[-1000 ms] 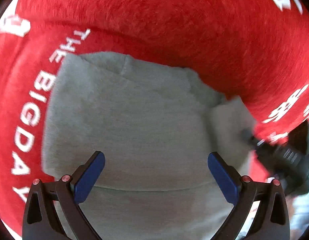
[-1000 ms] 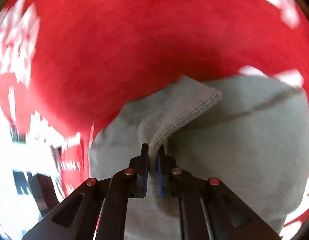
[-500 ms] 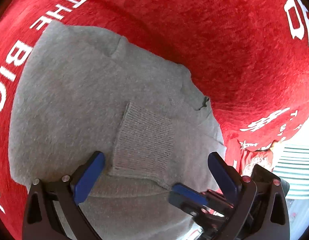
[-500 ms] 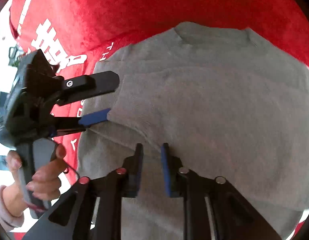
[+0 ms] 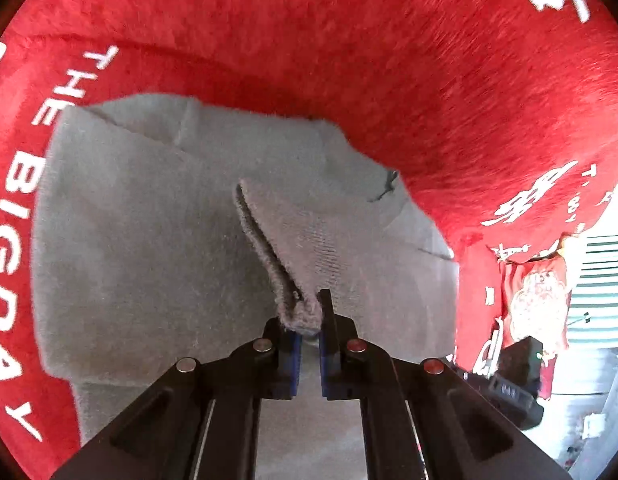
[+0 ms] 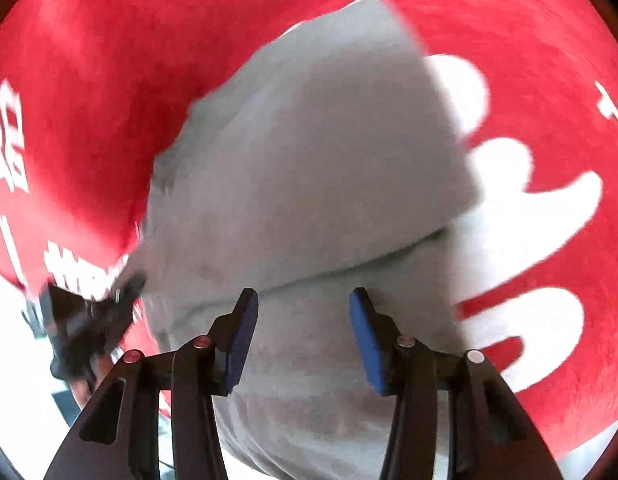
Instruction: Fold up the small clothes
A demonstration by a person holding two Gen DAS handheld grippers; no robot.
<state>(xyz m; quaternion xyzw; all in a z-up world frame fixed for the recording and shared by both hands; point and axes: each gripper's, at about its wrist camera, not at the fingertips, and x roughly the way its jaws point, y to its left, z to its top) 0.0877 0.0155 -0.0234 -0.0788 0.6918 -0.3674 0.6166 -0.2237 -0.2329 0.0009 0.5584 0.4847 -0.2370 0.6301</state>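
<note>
A small grey knit sweater (image 5: 149, 240) lies on a red cloth (image 5: 349, 60) with white lettering. My left gripper (image 5: 307, 322) is shut on the ribbed sleeve cuff (image 5: 301, 240) and holds it raised over the sweater's body. In the right wrist view the sweater (image 6: 309, 160) fills the middle, blurred by motion. My right gripper (image 6: 301, 336) is open and empty just above the sweater's lower part. The left gripper shows blurred at the lower left of the right wrist view (image 6: 89, 320).
The red cloth (image 6: 89, 80) covers the surface all round the sweater. In the left wrist view the cloth's edge hangs down at the right (image 5: 529, 300), with a dark device (image 5: 509, 392) and a bright room beyond it.
My left gripper closed on the sleeve cuff and lifted it. My right gripper, which had let go of the cuff, opened wider and swung across the sweater.
</note>
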